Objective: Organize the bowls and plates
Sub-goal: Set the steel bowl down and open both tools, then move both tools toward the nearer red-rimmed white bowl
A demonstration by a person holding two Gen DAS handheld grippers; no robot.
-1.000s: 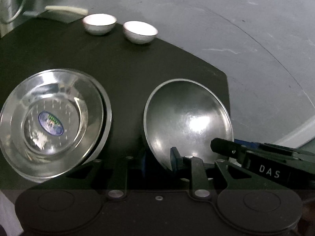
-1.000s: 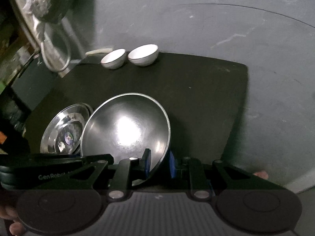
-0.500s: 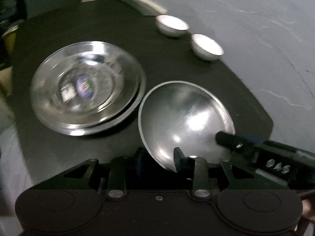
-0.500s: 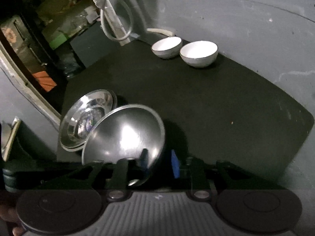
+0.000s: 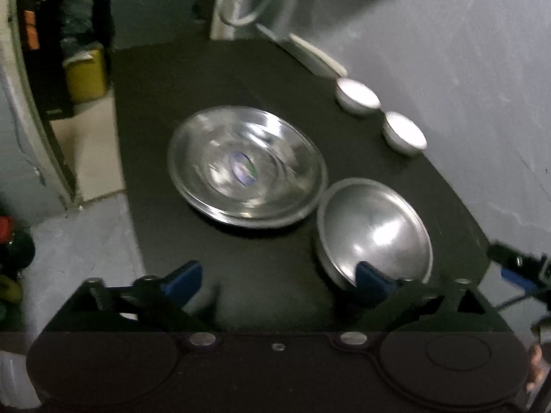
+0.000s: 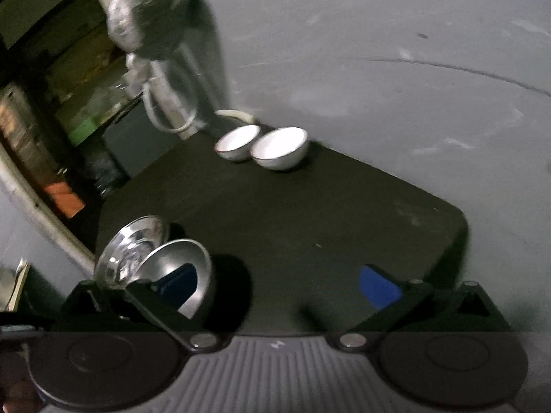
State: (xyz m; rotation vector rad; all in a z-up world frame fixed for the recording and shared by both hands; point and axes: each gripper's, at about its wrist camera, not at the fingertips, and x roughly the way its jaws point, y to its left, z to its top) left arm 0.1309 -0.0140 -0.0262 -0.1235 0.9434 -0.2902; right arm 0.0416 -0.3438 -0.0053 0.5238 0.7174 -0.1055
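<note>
- Mat (image 5: 241, 79) of black material covers the work surface; grey floor shows past its right and near-left edges, and its rounded right corner (image 6: 458, 216) appears in the right wrist view.
- Open mat lies ahead of the right gripper (image 6: 279, 284), between its fingers and the 2 small white bowls (image 6: 265, 146) at the far edge.
- Left gripper (image 5: 275, 277) is spread wide, with bare mat between its blue pads; the right pad (image 5: 370, 277) overlaps the near rim of the plain steel bowl (image 5: 375, 234), but contact cannot be judged.
- Right gripper's jaws are also spread apart, holding nothing; its left pad (image 6: 179, 284) shows in front of the steel bowl's inside.
- Plain steel bowl is empty, matte with soft glare, and sits on the mat just beside the stacked plates (image 5: 248, 165), rims nearly touching.
- Stacked plates are shiny steel, nested, with a small oval sticker (image 5: 245, 170) at the centre of the top one; the count is blurred.
- 2 white bowls sit side by side and appear empty.
- White strip (image 5: 316, 56) lies at the mat's far edge.
</note>
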